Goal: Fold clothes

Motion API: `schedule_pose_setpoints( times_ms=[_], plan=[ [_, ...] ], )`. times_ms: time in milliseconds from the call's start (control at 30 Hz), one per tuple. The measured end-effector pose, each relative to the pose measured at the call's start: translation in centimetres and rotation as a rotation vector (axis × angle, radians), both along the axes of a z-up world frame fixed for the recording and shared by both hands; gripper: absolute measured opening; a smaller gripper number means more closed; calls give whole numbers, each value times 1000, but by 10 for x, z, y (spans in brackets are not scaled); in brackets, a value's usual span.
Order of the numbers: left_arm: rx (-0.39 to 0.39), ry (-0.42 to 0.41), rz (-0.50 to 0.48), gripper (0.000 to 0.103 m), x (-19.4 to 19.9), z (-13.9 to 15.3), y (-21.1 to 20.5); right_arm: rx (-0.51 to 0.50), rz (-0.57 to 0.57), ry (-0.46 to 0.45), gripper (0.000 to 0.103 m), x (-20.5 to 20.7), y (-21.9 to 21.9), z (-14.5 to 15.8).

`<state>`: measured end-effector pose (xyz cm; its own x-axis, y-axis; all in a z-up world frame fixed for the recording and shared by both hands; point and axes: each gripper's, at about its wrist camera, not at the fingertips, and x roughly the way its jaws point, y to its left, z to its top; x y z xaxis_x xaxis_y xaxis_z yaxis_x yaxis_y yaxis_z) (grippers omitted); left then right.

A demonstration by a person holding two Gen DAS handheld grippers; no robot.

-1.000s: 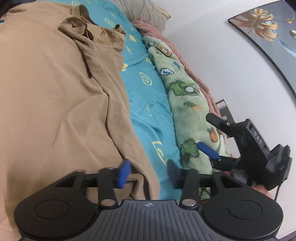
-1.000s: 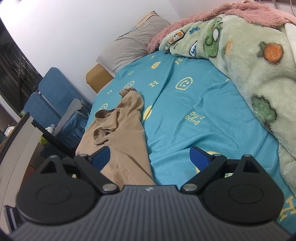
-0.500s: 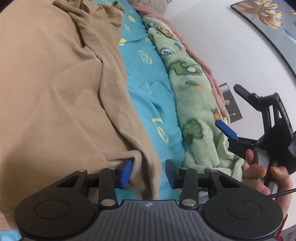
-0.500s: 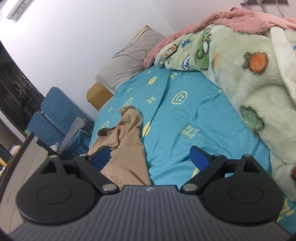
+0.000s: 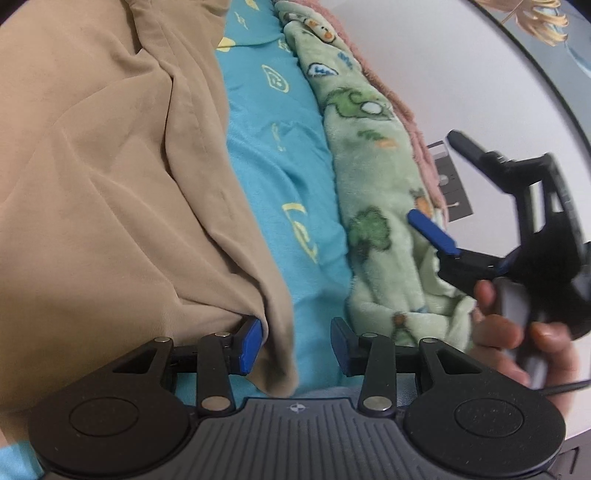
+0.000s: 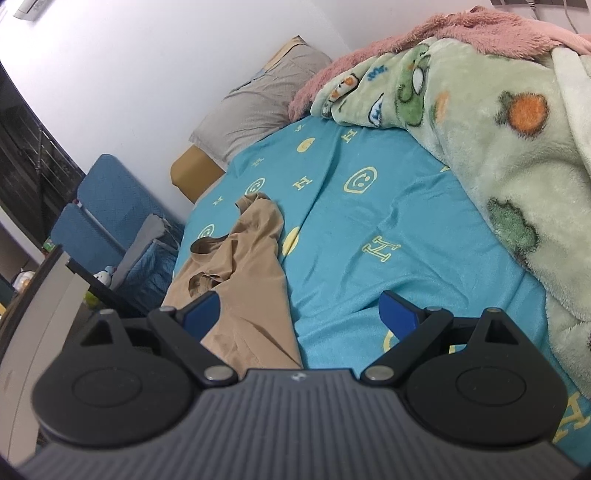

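Observation:
A tan garment (image 5: 103, 177) lies spread on the turquoise bed sheet (image 5: 269, 162). My left gripper (image 5: 295, 345) is open at the garment's near hem, and a fold of the tan cloth hangs between its blue pads, against the left pad (image 5: 249, 343). My right gripper (image 6: 299, 314) is open and empty, held above the sheet with the garment (image 6: 240, 266) to its front left. In the left wrist view the right gripper (image 5: 443, 184) shows at the right, held in a hand over the green blanket.
A green cartoon-print blanket (image 5: 369, 192) over a pink one (image 6: 443, 29) lies bunched along the wall side of the bed. A grey pillow (image 6: 258, 107) sits at the head. Blue chairs (image 6: 107, 214) stand beside the bed. A framed picture (image 5: 546, 26) hangs on the wall.
My left gripper has moved forward onto the garment's hem, so the cloth now sits between its pads. My right gripper has risen and tilted slightly, staying open.

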<state>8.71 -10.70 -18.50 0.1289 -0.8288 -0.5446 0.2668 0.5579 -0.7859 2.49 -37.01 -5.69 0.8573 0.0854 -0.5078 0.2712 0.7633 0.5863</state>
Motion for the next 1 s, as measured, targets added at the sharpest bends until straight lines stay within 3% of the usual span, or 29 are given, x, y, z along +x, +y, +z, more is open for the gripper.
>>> schedule_pose_setpoints(
  times_ms=[200, 400, 500, 533, 567, 600, 867, 1000],
  plan=[
    [-39, -2, -14, 42, -9, 9, 0, 35, -6, -14, 94, -3, -5, 1],
    [49, 54, -48, 46, -4, -17, -23, 21, -3, -9, 94, -2, -2, 1],
    [9, 86, -39, 38, 1, -25, -25, 16, -7, 0, 94, 0, -2, -1],
    [-14, 87, -26, 24, 2, -25, -23, 13, -7, 3, 94, 1, -2, -1],
    [-20, 75, -18, 4, 2, -21, -21, 10, -8, 6, 94, 1, -2, -2],
    [-26, 63, -10, 1, 1, -17, -20, 8, -6, 7, 94, 2, -1, -2],
    [-135, 36, 55, 2, -7, 46, 32, 12, -8, 14, 94, 2, -2, -3],
    [-111, 17, 124, 2, -11, 72, 83, 6, 2, 14, 94, 3, -1, -3]
  ],
)
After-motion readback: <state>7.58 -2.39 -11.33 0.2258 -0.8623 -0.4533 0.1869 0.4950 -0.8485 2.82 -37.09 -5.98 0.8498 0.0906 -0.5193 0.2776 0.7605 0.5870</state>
